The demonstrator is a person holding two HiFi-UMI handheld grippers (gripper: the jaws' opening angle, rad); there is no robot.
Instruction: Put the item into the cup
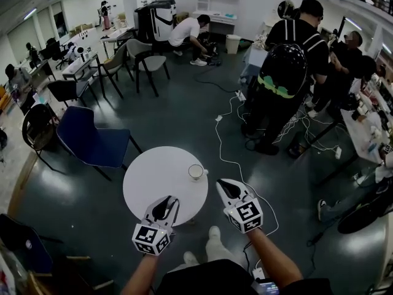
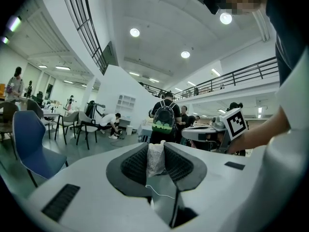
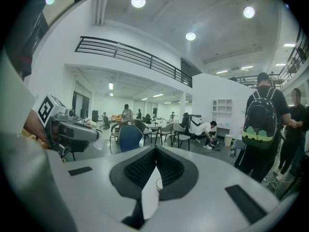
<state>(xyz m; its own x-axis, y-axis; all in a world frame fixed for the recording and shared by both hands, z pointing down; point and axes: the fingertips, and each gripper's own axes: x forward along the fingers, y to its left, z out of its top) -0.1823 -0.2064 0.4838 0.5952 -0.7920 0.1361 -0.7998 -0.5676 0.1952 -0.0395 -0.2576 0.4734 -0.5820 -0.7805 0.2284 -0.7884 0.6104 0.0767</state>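
One round white table (image 1: pixel 156 180) stands on a dark floor, seen from above. One white cup (image 1: pixel 196 172) sits upright on it, near the right rim. Two handheld grippers reach in from the bottom of the head view, one on each side, each bearing one marker cube.

The left gripper (image 1: pixel 167 205) shows over the table's near edge. In its own view the two jaws stand a little apart, pressed onto one small, pale, crumpled item (image 2: pixel 155 159). The item is upright between the black ribbed pads and reaches just above them. It is clear of the cup, which lies ahead and slightly to the right.

The right gripper (image 1: pixel 227 187) sits just beside the table's right rim, close to the cup. In its own view the jaws meet at the tips, with nothing between them.

One blue chair (image 1: pixel 92 141) stands left of the table. One person wearing a black backpack (image 1: pixel 285 66) stands well beyond it.
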